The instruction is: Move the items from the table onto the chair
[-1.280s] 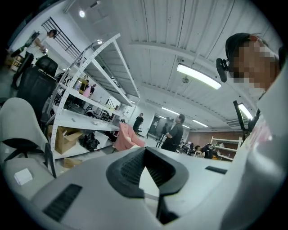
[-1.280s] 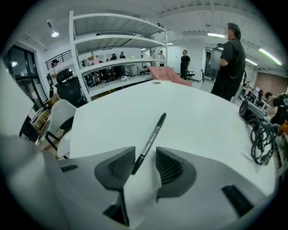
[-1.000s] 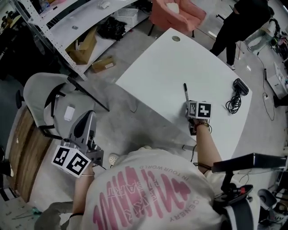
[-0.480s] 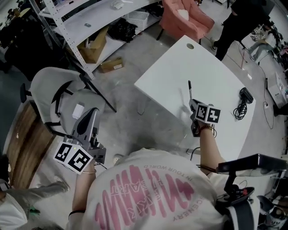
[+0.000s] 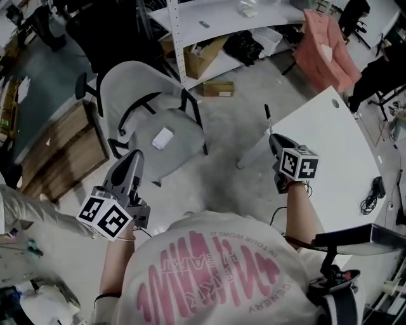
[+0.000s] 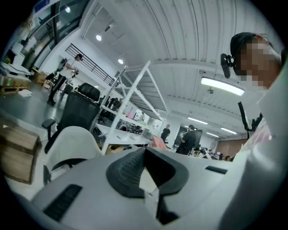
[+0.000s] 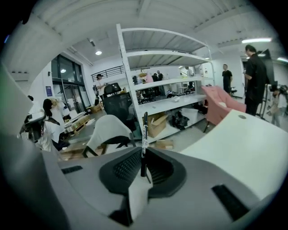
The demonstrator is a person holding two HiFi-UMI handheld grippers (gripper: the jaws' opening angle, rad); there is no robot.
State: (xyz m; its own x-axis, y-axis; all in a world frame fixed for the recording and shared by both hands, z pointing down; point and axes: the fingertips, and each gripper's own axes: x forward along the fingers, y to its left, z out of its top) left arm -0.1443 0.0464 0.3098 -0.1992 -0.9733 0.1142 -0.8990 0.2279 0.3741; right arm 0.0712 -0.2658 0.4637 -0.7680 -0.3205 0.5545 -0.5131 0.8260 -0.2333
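Held a black pen (image 7: 144,130) in the right gripper (image 5: 271,136), jaws pinched tight on its lower end, barrel standing straight out past the fingertips; had it off the white table (image 5: 333,149), just beyond that table's near edge and above bare concrete floor (image 5: 222,127), between the table and the grey swivel chair (image 5: 136,86); carried nothing in the left gripper (image 5: 133,159), jaws closed pad to pad with no thing between them, nose aimed toward the chair and hanging near the front corner of its seat; found on that seat a small white flat item (image 5: 163,138), lying roughly at the middle; found near the table's far right edge a black coiled cable (image 5: 370,202), well apart from both grippers; wore a white shirt (image 5: 209,273) with pink print, filling the bottom of the head view; looked past the chair to a white shelf rack (image 5: 209,16) with cardboard boxes (image 5: 203,57) under it, and a pink armchair (image 5: 327,44) beyond the table's far corner.
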